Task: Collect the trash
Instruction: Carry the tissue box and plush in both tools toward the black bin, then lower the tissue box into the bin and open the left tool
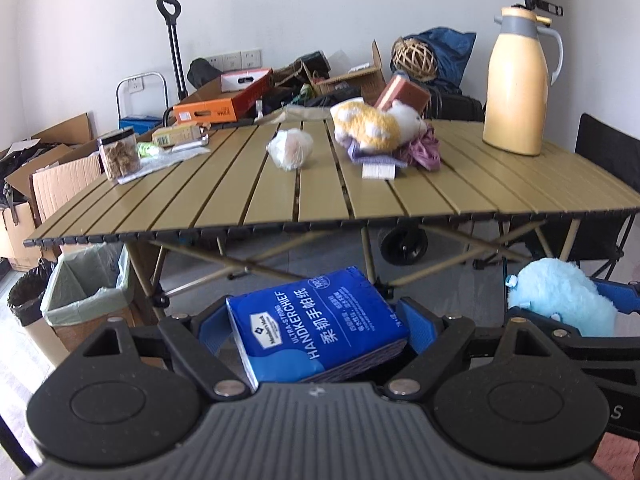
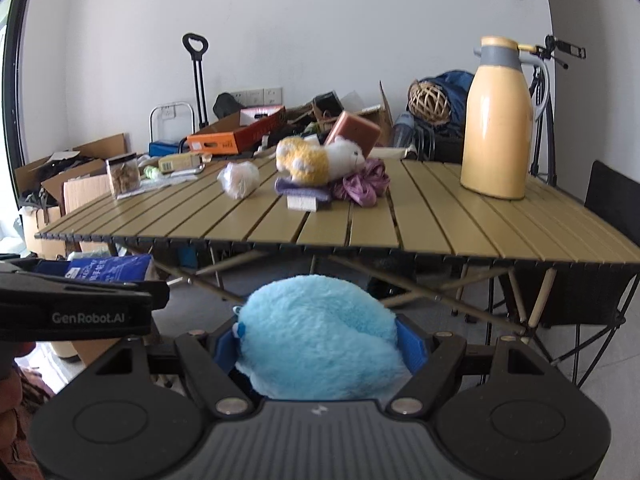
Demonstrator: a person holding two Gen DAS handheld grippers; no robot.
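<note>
**Inspector A:** In front of the slatted surface [image 1: 224, 200], short of its near edge and below its level, both tools are loaded. The left tool [image 1: 318, 332] pinches one blue handkerchief pack [image 1: 316, 328], pads on its two sides, long axis slanting up and away to the right. The right tool [image 2: 318, 348] pinches one pale blue plush [image 2: 320, 348].

**Inspector B:** Location of the trash?

**Inspector A:** One crumpled white bag [image 1: 289, 149] lies on the surface, ahead of and above both tools, left of the yellow-and-white plush [image 1: 376, 124]. From the left tool it sits nearly dead ahead; from the right tool it lies ahead to the left. I judge the left hand nearer. The lined bin [image 1: 86, 292] stands on the floor beside the surface's left leg, on the left tool's side.

**Inspector B:** Count?

**Inspector A:** On the surface: one bag, one plush, one purple cloth [image 1: 424, 152], one yellow jug [image 1: 516, 84], one clear jar [image 1: 118, 154], one small white block [image 1: 378, 170]. Bins: one lined, plus one darker one [image 1: 26, 294] further left. With both tools occupied, I judge neither can take the bag until one unloads.
</note>
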